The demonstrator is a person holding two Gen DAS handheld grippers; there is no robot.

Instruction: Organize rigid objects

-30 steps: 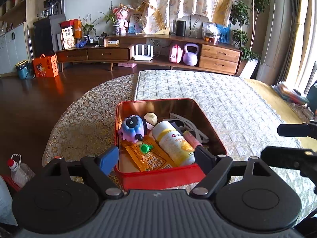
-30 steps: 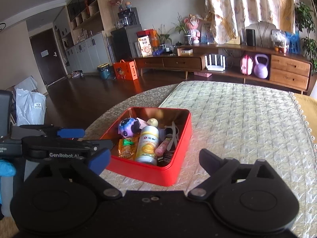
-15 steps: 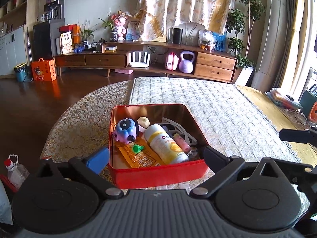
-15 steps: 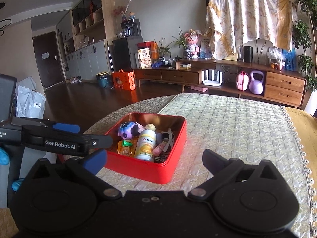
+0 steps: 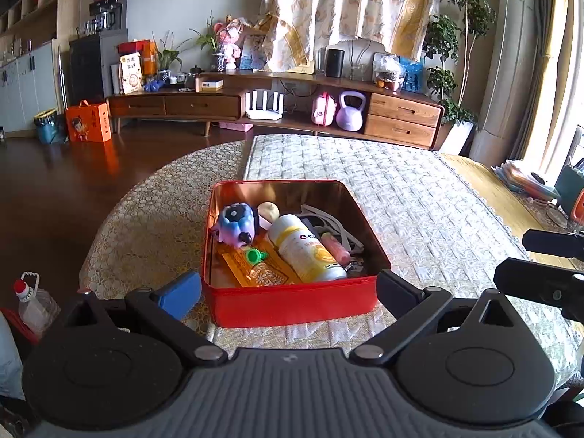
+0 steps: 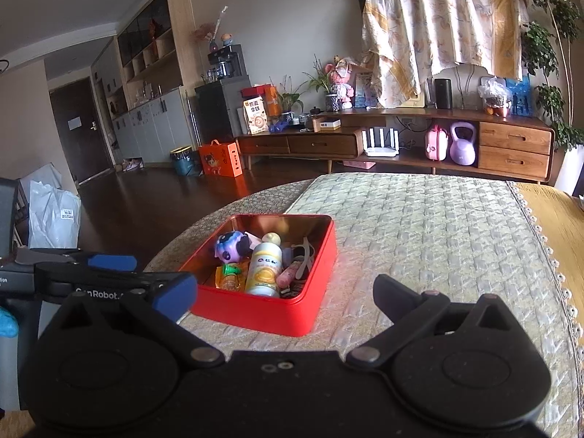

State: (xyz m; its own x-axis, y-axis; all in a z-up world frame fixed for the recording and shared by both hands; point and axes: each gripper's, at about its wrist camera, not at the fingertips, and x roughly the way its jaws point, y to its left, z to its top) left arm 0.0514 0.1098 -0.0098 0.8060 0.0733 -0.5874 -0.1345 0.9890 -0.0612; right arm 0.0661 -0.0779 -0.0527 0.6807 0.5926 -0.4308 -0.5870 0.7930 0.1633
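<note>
A red tin box sits on the quilted table and also shows in the right wrist view. It holds a purple round toy, a white and yellow bottle, an orange pouch with a green cap, a pink tube, a small cream ball and white cords. My left gripper is open and empty, just in front of the box's near wall. My right gripper is open and empty, in front of the box and to its right.
The quilted cloth covers the table, with a lace edge at the right. A plastic bottle stands on the floor at the left. A wooden sideboard lines the far wall.
Both grippers have drawn back and up from the box, so it sits farther off in both views. The left gripper's jaws have spread wider. The box's contents have not moved.
</note>
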